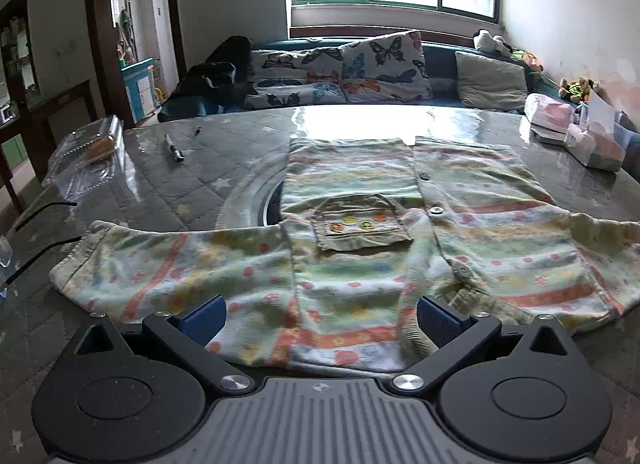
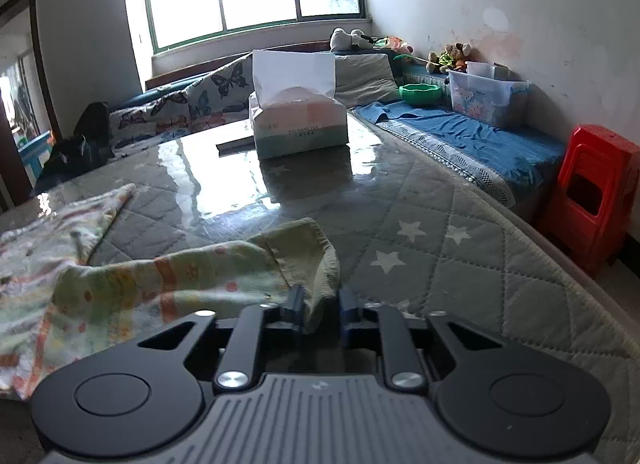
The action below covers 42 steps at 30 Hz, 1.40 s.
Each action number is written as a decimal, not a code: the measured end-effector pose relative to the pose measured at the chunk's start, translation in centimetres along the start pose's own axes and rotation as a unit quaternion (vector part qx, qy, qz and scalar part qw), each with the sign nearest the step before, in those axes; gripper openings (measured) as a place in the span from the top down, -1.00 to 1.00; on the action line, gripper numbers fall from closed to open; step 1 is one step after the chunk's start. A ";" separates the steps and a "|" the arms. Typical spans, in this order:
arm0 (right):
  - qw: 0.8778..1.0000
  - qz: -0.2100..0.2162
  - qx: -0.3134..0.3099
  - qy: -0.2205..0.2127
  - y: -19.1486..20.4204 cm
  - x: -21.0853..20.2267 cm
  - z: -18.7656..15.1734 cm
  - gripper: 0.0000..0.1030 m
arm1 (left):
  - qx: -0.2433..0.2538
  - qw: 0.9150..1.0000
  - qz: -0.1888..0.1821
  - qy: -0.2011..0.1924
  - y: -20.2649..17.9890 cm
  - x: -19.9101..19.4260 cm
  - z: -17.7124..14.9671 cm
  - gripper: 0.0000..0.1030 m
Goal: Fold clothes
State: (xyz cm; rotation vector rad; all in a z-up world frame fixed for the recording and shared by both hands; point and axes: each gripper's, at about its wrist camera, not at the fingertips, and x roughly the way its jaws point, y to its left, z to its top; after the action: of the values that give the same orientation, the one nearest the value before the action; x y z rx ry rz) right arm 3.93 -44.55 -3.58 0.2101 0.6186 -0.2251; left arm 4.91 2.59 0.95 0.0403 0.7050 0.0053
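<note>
A small striped, dotted shirt [image 1: 344,260] with a buttoned front and a chest pocket [image 1: 360,227] lies spread flat on the quilted, plastic-covered table [image 1: 192,183], sleeves out to both sides. My left gripper [image 1: 320,320] hovers at the shirt's near edge with its blue pads wide apart; cloth lies between them, unpressed. In the right wrist view, the right sleeve [image 2: 224,268] runs in from the left and its green cuff is pinched between the pads of my right gripper [image 2: 320,312], which is shut on it. The cuff is bunched up off the table [image 2: 440,264].
A tissue box [image 2: 300,123] stands at the table's far side. A clear plastic container [image 1: 88,147] and a pen [image 1: 174,147] lie at the far left. A cushioned sofa [image 1: 360,67] runs behind the table. A red stool [image 2: 592,187] stands off the right edge.
</note>
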 end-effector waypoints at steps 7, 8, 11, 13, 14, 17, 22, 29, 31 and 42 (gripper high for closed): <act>0.999 0.024 0.017 -0.017 0.5 -1.2 0.5 0.85 | 0.006 1.000 -0.020 0.006 -1.3 0.5 0.3 -1.00; 0.999 0.031 0.018 -0.020 0.7 -1.4 0.7 0.85 | 0.007 1.000 -0.023 0.008 -1.6 0.6 0.3 -1.00; 0.998 0.058 0.016 -0.029 1.7 -2.4 1.4 0.86 | 0.014 0.999 -0.030 0.014 -2.3 1.0 0.3 -1.00; 0.996 0.080 0.006 -0.039 3.1 -3.2 2.2 0.86 | 0.014 0.999 -0.036 0.016 -2.6 1.2 0.3 -1.00; 0.995 0.093 0.000 -0.043 3.8 -3.7 2.5 0.86 | 0.014 0.999 -0.040 0.017 -2.7 1.2 0.3 -1.00; 0.990 0.128 -0.021 -0.052 6.5 -4.6 3.6 0.86 | 0.011 0.999 -0.043 0.018 -2.6 1.3 0.2 -1.00; 0.979 0.189 -0.057 -0.059 11.8 -5.6 5.0 0.86 | -0.003 0.999 -0.039 0.015 -1.4 1.1 0.0 -1.00; 0.956 0.265 -0.111 -0.059 20.2 -6.4 5.6 0.86 | -0.028 0.999 -0.033 0.006 0.9 0.5 -0.1 -1.00; 0.950 0.282 -0.126 -0.051 22.6 -6.0 5.2 0.86 | -0.036 0.999 -0.032 0.005 1.5 0.5 -0.2 -1.00; 0.926 0.332 -0.179 -0.008 29.6 -5.6 1.8 0.59 | -0.064 0.998 -0.025 0.013 3.6 1.0 -0.5 -1.00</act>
State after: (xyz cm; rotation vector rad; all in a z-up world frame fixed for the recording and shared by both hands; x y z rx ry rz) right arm 8.45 -15.91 4.93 0.0548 0.5308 0.5401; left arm 5.37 6.23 0.02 -0.1013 0.7298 0.0024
